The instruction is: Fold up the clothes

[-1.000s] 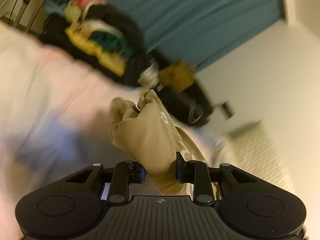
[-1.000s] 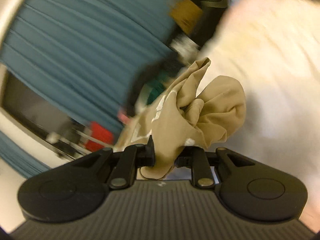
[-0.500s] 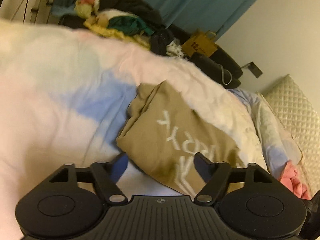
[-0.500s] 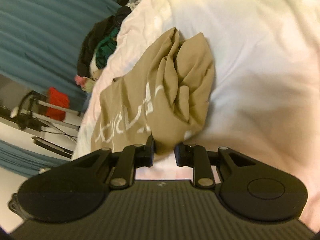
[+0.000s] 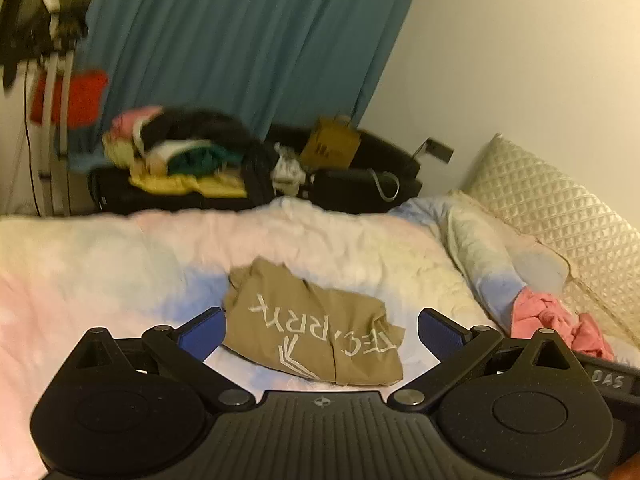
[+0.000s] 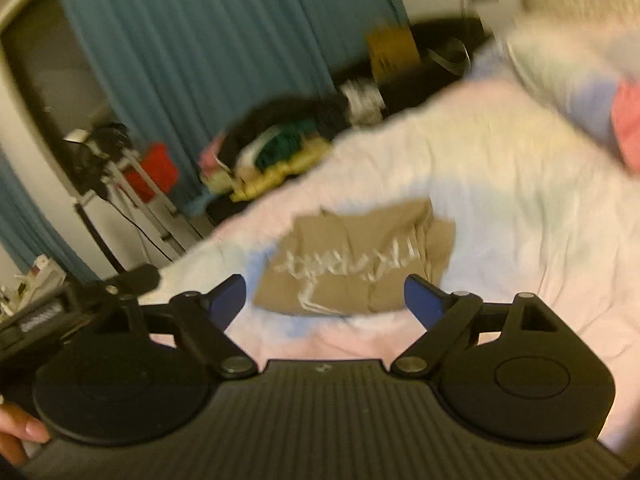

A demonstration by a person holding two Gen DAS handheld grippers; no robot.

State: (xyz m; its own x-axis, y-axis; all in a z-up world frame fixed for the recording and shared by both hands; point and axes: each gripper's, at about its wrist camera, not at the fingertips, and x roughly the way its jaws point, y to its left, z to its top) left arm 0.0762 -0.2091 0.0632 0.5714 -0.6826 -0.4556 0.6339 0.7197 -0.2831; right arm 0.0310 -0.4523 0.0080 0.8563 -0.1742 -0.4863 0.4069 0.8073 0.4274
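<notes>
A tan T-shirt (image 5: 312, 328) with white lettering lies roughly folded on the pastel bedspread (image 5: 100, 264). It is loose, held by neither gripper. My left gripper (image 5: 320, 330) hovers above and short of it, jaws still opening wide, nothing between the blue pads (image 5: 202, 330). In the right wrist view the same tan T-shirt (image 6: 352, 260) lies blurred on the bedspread (image 6: 520, 208) beyond my right gripper (image 6: 324, 298). Its jaws are also opening, with no cloth between them. A pink garment (image 5: 556, 322) lies crumpled at the right edge of the bed.
A heap of mixed clothes (image 5: 176, 156) sits on dark luggage beyond the bed, before a teal curtain (image 5: 240, 40). A quilted cream pillow (image 5: 560, 216) lies at the right. A stand with a red item (image 6: 150, 170) is on the left. Fingers (image 6: 16, 436) show at the lower left.
Both grippers set the tan T-shirt down on the bed and let go. Their jaws swung wide open, and both pulled back and up, rolling level.
</notes>
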